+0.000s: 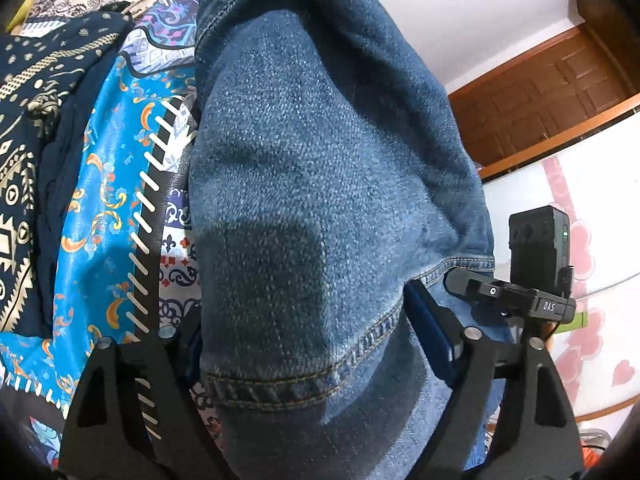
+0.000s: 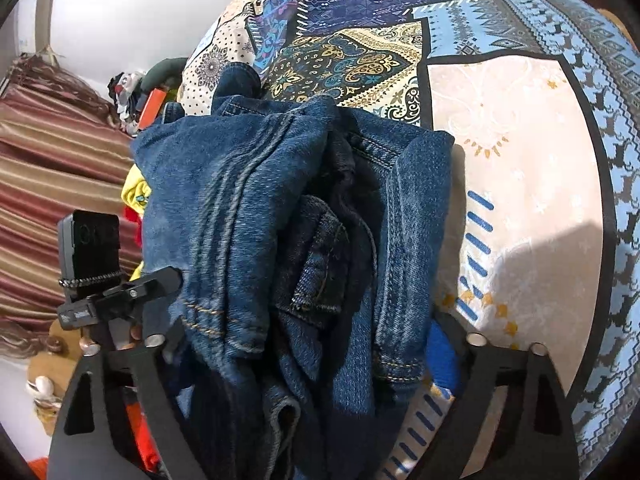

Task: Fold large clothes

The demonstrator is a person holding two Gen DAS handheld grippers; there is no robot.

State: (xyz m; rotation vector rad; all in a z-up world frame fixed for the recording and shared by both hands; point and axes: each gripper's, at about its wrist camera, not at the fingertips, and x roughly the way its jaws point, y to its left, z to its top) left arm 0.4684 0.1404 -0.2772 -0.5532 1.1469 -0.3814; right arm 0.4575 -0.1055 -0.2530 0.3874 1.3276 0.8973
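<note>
1. The denim garment (image 1: 304, 184) lies bunched on the bed (image 2: 520, 168), atop its patchwork bedspread (image 1: 104, 184). It fills the middle of both wrist views.
2. The left claw (image 1: 308, 344) straddles a hemmed edge of the denim, with thick cloth between its jaws. The jaws stand fairly wide; whether the pads (image 1: 430, 320) already press the fabric cannot be told.
3. The right claw (image 2: 316, 344) likewise has a heap of layered, crumpled denim between its jaws. A blue pad (image 2: 442, 354) shows at the right of the bunch, and firm contact is unclear here too.
4. The step in hand appears to be taking hold of the garment at two places so that it can be lifted and spread flat.
5. To do it well, each claw should close on a single seam or hem rather than on several stacked layers. A grip on mixed folds would likely drag the whole heap instead of opening it.
6. Denim is heavy and stiff, so a shallow pinch may slip; a deeper bite on the stitched edge seems safer.
7. The bedspread is soft and patterned in blue, cream and navy patches, and may wrinkle under any pull.
8. Around the bed are a white wall (image 1: 460, 20), a brown wooden door (image 1: 552, 92), a striped curtain (image 2: 56, 184) and a pile of mixed clothes (image 2: 136, 92).
</note>
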